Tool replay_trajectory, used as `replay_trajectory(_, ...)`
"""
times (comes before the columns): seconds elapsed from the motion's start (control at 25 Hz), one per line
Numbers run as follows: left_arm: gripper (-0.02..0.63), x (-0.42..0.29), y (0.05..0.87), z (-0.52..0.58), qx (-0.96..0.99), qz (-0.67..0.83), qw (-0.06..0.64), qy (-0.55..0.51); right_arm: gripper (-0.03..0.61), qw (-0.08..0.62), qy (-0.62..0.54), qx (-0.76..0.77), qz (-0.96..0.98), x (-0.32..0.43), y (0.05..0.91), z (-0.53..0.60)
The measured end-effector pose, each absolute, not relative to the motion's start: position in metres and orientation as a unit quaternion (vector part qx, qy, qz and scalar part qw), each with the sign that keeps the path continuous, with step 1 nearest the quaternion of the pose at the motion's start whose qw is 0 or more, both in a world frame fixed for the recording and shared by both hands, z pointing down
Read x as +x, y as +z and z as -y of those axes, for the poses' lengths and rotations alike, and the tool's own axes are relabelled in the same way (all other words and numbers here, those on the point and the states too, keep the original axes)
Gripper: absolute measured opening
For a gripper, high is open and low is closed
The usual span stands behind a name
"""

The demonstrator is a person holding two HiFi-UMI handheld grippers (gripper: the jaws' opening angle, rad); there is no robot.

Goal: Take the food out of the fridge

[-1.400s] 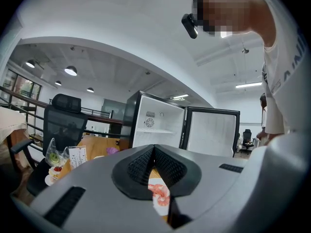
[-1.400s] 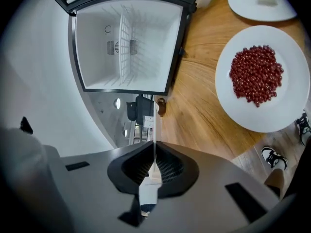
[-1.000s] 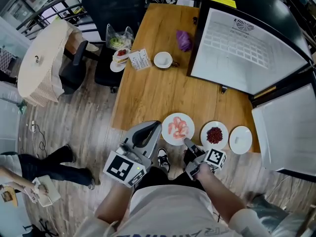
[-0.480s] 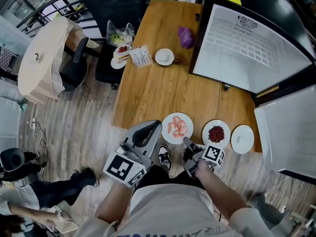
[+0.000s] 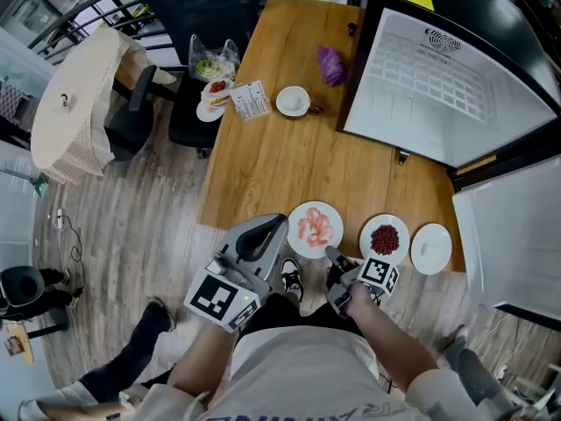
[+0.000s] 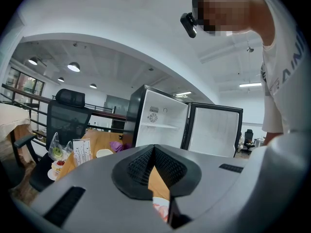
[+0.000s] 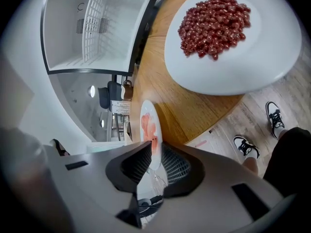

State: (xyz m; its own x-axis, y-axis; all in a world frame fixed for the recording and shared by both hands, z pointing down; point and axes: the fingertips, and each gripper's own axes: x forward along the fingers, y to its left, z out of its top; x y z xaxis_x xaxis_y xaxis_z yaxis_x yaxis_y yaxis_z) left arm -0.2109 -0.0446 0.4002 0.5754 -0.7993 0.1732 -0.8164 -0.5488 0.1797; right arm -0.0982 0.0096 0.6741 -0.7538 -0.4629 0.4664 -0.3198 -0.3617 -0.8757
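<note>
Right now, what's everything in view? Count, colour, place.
fridge: 1, black, white inside, open, right
table: 1, wood, centre
plate of pink food: 1, white, table's near edge
plate of red beans: 1, white, right of it
empty plate: 1, white, rightmost
bowl: 1, white, table's far end
purple item: 1, beside fridge
card: 1, white, left of bowl
office chair: 1, black, beyond table
bag: 1, clear, by chair
round table: 1, beige cloth, far left
left gripper: 1, grey, shut, empty, left of pink food
right gripper: 1, grey, shut on plate of pink food
</note>
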Motion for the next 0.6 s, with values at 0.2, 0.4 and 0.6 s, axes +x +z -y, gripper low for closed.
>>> replay_trajectory(0.2,0.008,-0.210,0.402,0.046,0.879,0.459,0.122,0.038,0.094,0.034,-0.752,-0.342,-0.563,-0.101,0.677,-0.012)
replay_trajectory(0.4,0.008,-0.207,0.403,0.046,0.880,0.457,0.122,0.039,0.095,0.005,-0.753,-0.335,-0.566,-0.104,0.680,-0.017)
replay_trajectory(0.6,0.008,-0.202,0.400,0.047,0.883,0.453,0.121,0.038,0.097,-0.008,-0.761,-0.335,-0.556,-0.101,0.684,-0.025)
